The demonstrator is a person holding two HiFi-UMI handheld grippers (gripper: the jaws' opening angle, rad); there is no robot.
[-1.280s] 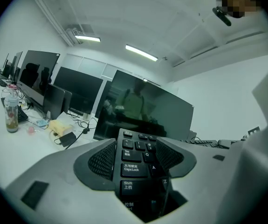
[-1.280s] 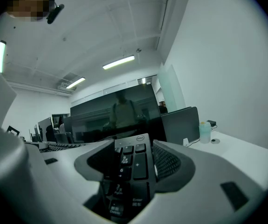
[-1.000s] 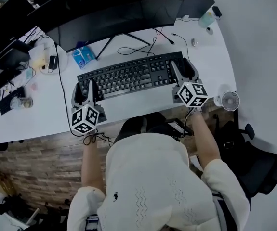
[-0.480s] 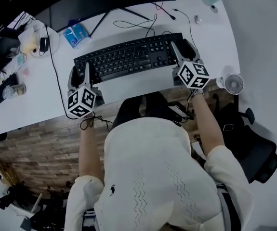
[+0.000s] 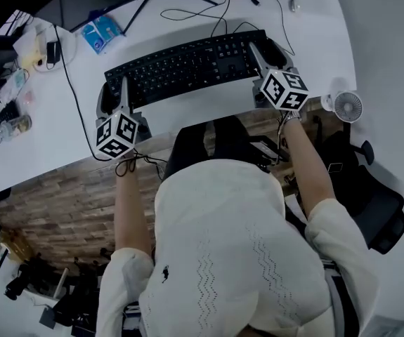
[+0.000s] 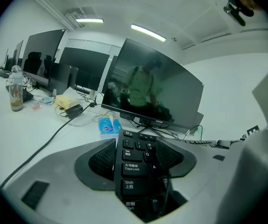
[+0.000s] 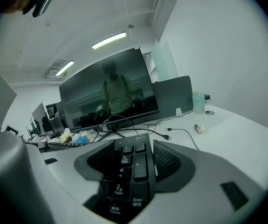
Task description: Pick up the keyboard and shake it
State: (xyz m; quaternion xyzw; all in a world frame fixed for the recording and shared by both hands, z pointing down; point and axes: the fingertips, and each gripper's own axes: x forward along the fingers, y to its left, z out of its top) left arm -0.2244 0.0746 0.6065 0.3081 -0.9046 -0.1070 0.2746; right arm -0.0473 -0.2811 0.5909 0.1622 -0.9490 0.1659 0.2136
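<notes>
Near the desk's [image 5: 314, 34] front edge, the keyboard [image 5: 187, 63] — stiff, probably light — is pinched at either end by the left hand-held gripper [image 5: 116, 95] and the right hand-held gripper [image 5: 268, 50].

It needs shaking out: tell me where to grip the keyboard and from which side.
Take the keyboard by its two short ends, left hand-held gripper and right hand-held gripper coming in from its near long side. It is long, thin and flat, so end grips should keep it balanced.
</notes>
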